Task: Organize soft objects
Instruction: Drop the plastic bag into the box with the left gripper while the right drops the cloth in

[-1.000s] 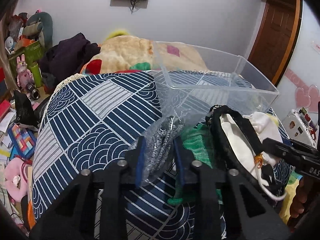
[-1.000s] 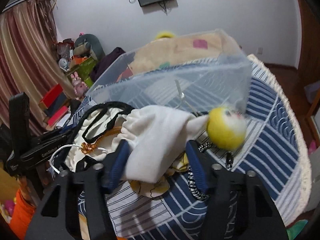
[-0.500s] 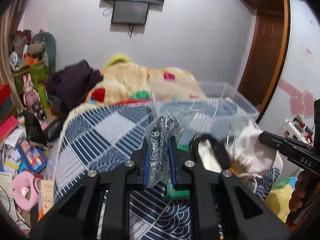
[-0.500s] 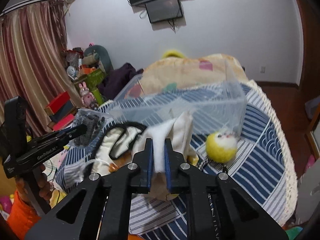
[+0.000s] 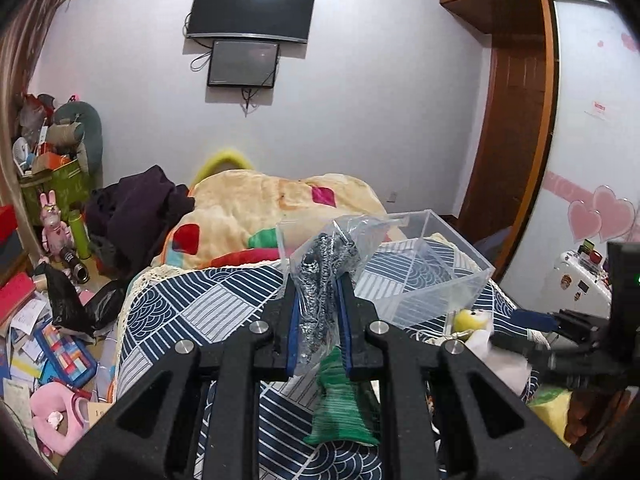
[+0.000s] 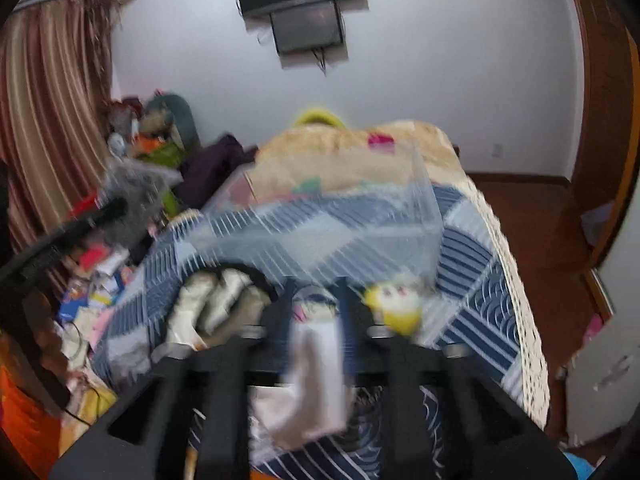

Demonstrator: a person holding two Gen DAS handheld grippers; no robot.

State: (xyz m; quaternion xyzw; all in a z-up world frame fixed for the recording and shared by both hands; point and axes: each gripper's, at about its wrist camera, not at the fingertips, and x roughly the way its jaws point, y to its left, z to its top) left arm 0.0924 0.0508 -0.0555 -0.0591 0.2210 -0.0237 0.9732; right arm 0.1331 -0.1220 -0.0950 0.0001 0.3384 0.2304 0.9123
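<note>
My left gripper (image 5: 318,280) is shut on a clear plastic bag (image 5: 326,256) with a grey-black knit piece inside, held up above the bed. A green knit item (image 5: 340,408) lies below it. In the blurred right wrist view, my right gripper (image 6: 316,292) has a white cloth (image 6: 316,360) pinched between its fingers. The cloth hangs down from them, and the jaws are opening. A clear plastic bin (image 6: 340,232) stands just behind. A yellow plush ball (image 6: 394,306) lies by the bin's near corner. A black-rimmed pouch (image 6: 216,300) sits to the left.
The blue patterned bedspread (image 5: 200,312) covers the bed, with a beige blanket (image 5: 260,204) and dark clothes (image 5: 136,208) at its far end. Toys, books and papers litter the floor (image 5: 44,344) to the left. A wooden door (image 5: 516,128) is at the right.
The left gripper closed on the bagged knit piece and lifted it off the bed. The right gripper closed on the white cloth and raised it a little.
</note>
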